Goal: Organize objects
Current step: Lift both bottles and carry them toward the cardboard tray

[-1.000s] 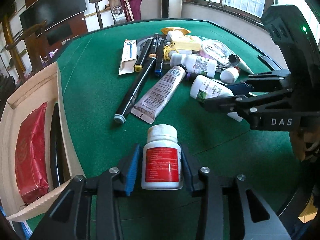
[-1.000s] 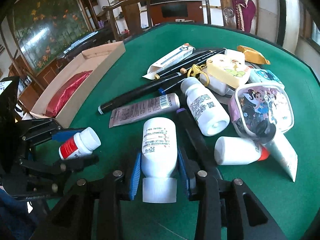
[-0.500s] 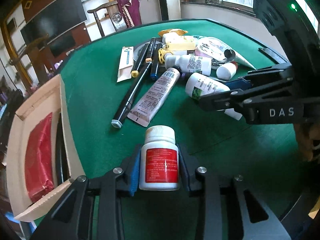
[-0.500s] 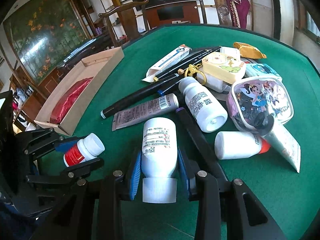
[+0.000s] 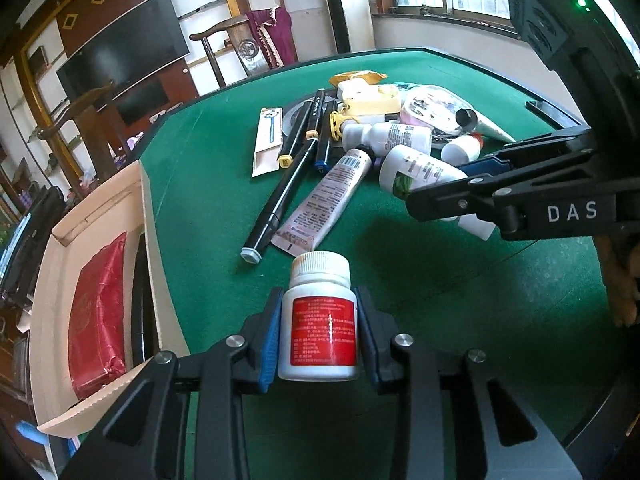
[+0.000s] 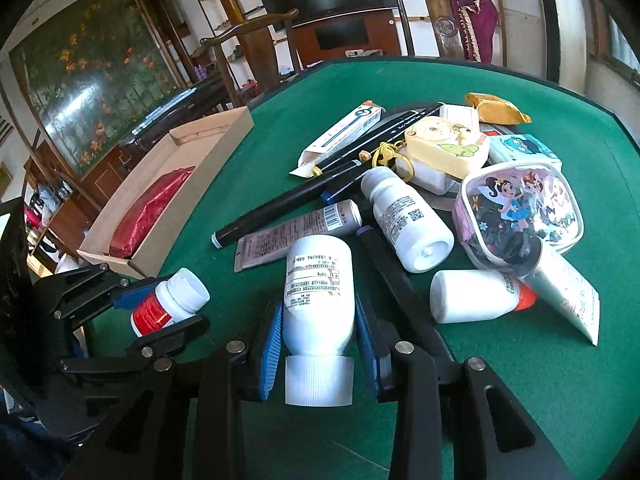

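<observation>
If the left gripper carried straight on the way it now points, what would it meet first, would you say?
Probably the flat end of the pinkish tube, which lies just past the cap of the red-labelled bottle held in the left gripper. The black marker sits slightly left of that line. Depth is hard to judge here.

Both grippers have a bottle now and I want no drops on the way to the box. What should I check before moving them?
1. Left gripper pads press the red-label bottle: ok.
2. Right gripper pads press the white bottle: ok.
3. Both caps on: ok.
4. Room in cardboard box beside the red packet: ok.
5. Bottles lifted clear of the green table: cannot tell.
6. Grip firm enough: cannot tell.
</observation>
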{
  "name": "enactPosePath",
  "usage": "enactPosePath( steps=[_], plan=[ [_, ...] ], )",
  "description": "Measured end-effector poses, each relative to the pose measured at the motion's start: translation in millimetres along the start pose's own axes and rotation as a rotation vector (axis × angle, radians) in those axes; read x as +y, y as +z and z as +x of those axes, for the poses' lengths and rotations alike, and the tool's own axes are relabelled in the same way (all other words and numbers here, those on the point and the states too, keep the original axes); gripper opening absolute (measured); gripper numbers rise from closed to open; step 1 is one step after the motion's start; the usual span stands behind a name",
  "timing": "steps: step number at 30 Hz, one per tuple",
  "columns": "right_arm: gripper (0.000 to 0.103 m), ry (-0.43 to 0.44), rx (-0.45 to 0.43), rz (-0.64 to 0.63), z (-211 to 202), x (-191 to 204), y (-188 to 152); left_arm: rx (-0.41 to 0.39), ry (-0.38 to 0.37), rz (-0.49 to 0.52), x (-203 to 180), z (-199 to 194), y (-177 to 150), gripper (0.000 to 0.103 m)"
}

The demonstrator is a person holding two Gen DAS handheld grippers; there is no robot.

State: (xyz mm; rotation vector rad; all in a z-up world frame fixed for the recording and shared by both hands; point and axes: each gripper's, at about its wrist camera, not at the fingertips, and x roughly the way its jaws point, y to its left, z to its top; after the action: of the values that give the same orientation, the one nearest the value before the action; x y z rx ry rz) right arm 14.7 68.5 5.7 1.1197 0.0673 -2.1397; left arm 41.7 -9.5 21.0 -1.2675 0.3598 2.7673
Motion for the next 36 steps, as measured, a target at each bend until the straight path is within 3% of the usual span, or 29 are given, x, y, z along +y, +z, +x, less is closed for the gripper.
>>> enactPosePath(
  steps=[19,36],
  plan=[
    [0.037,0.033,-0.055,0.048,-19,17,-5,-0.075,0.018,-0.046,8,-28,-4,0.033],
    [0.037,0.051,-0.046,-0.001,-15,64,5,-0.128,0.038,-0.090,32,-56,-15,0.034]
  ],
)
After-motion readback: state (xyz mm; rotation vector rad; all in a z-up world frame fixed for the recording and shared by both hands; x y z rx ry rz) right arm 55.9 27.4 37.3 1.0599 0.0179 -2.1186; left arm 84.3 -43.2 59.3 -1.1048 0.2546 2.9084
